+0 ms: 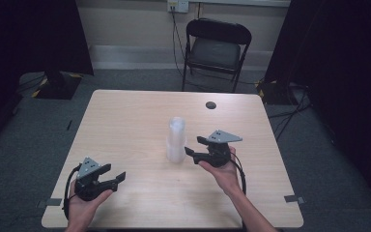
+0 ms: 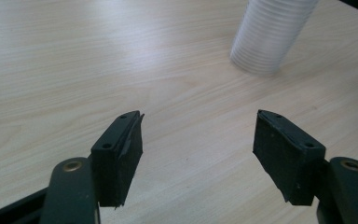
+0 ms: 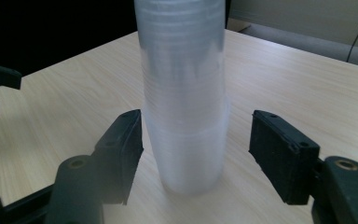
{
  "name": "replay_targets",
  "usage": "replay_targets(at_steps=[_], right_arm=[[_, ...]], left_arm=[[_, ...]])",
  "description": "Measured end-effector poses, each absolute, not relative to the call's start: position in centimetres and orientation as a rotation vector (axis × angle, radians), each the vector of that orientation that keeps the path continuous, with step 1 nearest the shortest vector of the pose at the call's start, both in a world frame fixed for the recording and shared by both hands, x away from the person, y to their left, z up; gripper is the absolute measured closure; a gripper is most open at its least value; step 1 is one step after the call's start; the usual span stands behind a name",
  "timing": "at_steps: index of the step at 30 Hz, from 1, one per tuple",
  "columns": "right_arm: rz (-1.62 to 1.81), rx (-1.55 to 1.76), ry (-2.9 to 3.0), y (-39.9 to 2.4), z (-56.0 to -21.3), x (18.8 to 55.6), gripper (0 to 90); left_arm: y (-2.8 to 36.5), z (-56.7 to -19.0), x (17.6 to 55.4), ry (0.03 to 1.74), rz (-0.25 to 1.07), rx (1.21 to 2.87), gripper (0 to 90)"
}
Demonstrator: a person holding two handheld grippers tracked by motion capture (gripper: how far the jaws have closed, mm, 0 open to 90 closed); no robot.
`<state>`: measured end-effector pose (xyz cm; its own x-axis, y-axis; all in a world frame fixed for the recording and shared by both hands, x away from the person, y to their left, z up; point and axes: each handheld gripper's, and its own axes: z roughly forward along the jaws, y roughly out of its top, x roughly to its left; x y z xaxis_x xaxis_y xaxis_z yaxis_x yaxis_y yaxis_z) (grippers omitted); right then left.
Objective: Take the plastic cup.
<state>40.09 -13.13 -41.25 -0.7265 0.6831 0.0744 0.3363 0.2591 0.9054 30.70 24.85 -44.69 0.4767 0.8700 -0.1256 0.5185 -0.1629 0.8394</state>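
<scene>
Standing upright near the middle of the tabletop [image 1: 125,121], the stack of clear cups [image 3: 182,107] sits between the spread fingers [image 3: 121,149] of the right gripper [image 1: 193,146], untouched. The left gripper [image 1: 116,175], fingers [image 2: 119,154] likewise spread and empty, hovers well apart near the front-left edge.

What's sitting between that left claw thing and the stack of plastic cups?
Nothing: bare wooden table lies between the open left gripper and the cup stack, clearest in the left gripper view.

Cup stack [image 1: 176,139] mid-table [image 1: 125,125], between grippers.
</scene>
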Motion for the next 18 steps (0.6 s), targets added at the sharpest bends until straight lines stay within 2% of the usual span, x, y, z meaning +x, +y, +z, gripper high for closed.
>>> replay_targets(at_steps=[18], right_arm=[[1.535,0.881,2.210,-9.1,-39.8,43.6,26.4]], left_arm=[[24.6,-44.8,30.9,1.155,0.503,1.848,31.0]])
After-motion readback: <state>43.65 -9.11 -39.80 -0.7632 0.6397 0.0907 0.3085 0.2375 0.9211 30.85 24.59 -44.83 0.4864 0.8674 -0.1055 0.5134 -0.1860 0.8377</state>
